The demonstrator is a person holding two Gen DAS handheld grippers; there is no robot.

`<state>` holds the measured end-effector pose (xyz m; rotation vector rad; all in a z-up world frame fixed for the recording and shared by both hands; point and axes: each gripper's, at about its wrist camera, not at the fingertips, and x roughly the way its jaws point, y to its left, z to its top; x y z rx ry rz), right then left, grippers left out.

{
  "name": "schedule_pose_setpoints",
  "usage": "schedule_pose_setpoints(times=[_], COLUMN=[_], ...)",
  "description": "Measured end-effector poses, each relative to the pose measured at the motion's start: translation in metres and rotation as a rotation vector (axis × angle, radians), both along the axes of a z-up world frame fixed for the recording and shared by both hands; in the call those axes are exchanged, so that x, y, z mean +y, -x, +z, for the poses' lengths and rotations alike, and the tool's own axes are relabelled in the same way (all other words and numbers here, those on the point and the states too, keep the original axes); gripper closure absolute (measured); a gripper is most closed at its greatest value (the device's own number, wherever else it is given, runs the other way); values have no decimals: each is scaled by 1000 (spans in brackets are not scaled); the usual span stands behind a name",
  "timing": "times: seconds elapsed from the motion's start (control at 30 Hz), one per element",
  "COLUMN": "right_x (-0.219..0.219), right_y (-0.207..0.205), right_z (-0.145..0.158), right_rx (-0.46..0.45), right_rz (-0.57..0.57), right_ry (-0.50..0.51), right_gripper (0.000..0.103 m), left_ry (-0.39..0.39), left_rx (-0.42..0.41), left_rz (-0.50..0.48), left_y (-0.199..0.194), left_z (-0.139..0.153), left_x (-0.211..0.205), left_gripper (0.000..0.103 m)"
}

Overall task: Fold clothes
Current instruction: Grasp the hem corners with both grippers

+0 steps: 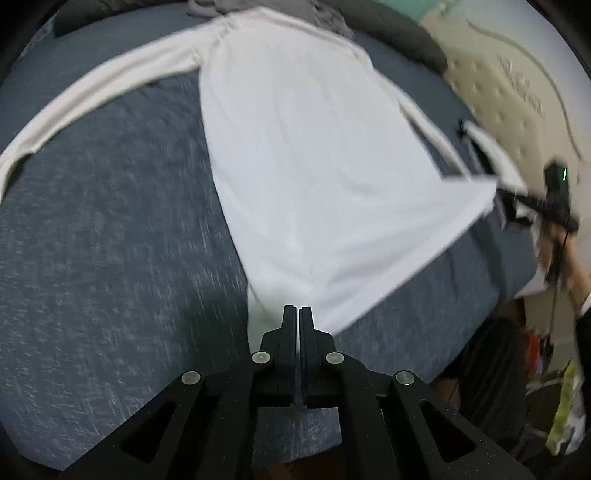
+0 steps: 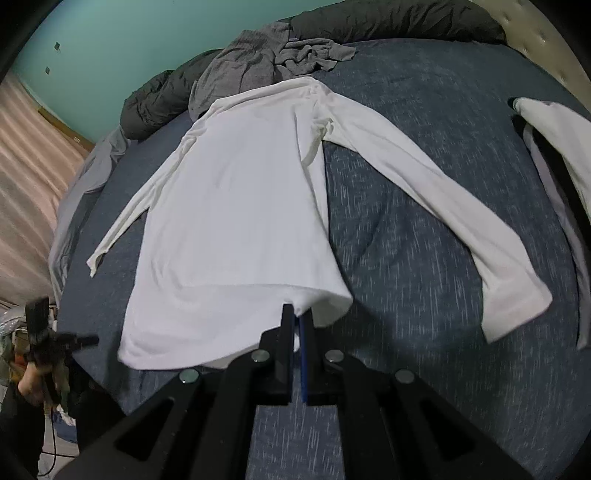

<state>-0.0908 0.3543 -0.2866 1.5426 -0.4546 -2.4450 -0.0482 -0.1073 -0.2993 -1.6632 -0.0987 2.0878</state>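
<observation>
Two grippers are seen at the hem of one white long-sleeved shirt, which is spread flat on a dark blue bed cover. The left gripper is seen with its jaws pressed together on the hem corner nearest it; the right gripper is likewise closed on the hem's other corner, a blue pad showing between its jaws.

Only the right wrist view shows a crumpled grey garment and a dark duvet heaped beyond the shirt's collar, a second white garment lying well apart from the shirt's outstretched sleeve, and a teal wall behind. Only the left wrist view shows a quilted cream mattress side past the shirt, and the hand carrying the right gripper, though blurred.

On both sides of the shirt body, bare cover is left open. The near edge of the bed is met just below the hem, under both grippers.
</observation>
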Motion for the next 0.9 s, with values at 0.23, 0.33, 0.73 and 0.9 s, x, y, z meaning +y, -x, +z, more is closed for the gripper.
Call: schedule_pose_setpoints(times=[0.23,0.33,0.73,0.9], right_x=[-2,-1,2,5], right_y=[11,11,5,5], right_z=[-7,-10,-7,-2], right_rx=[-12,-19,-16,-3], right_rz=[4,-1,2,0], right_ry=[-8,-5,1,2], right_gripper=[101,101,101,101], left_ry=[76,73,45,-47], left_rx=[-32,-45,-4,46], left_rz=[2,7,-52,37], left_y=[-12,-9,-4,16], left_z=[-23,-31,-23,14], left_x=[-1,-1,13,-16], left_gripper=[63,63,97,97])
